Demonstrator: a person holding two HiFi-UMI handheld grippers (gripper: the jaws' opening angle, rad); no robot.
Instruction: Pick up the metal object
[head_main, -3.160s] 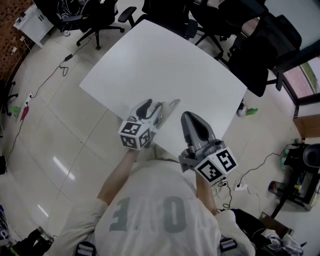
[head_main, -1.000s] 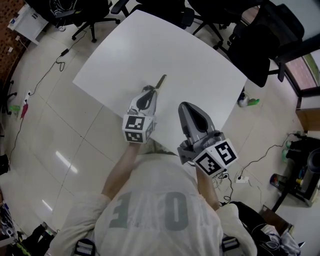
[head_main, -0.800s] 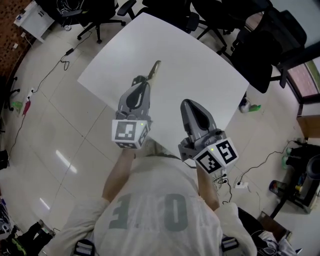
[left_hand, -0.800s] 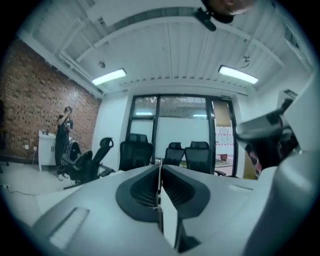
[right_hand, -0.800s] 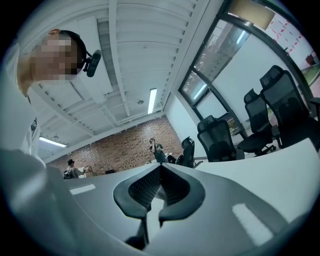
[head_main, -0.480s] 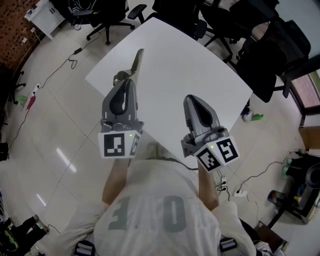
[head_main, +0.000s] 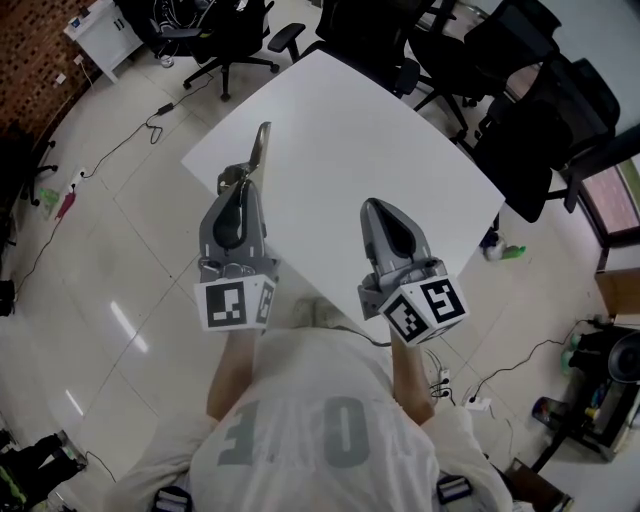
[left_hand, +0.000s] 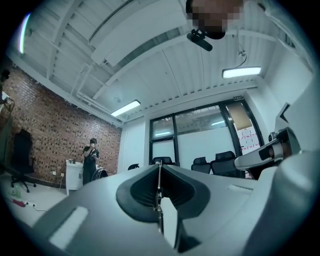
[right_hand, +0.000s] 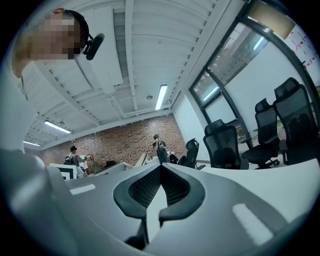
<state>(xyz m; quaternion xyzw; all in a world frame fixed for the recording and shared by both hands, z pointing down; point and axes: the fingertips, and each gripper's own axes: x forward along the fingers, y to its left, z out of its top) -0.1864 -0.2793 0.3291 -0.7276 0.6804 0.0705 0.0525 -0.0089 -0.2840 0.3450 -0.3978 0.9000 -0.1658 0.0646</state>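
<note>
The left hand-held gripper (head_main: 237, 178) has come up from the table (head_main: 400, 150) within the last second, carrying the metal object (head_main: 262, 145) with it. The thin strip juts past its tips, pinched edge-on between the pads and clear of the surface. The right hand-held gripper (head_main: 378, 208) has barely stirred, its jaws pressed together on nothing. The pick-up looks as good as done — only a steady hold remains.

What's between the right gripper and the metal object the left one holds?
In the head view, only bare white table lies between the right gripper and the metal object clamped in the left gripper.
</note>
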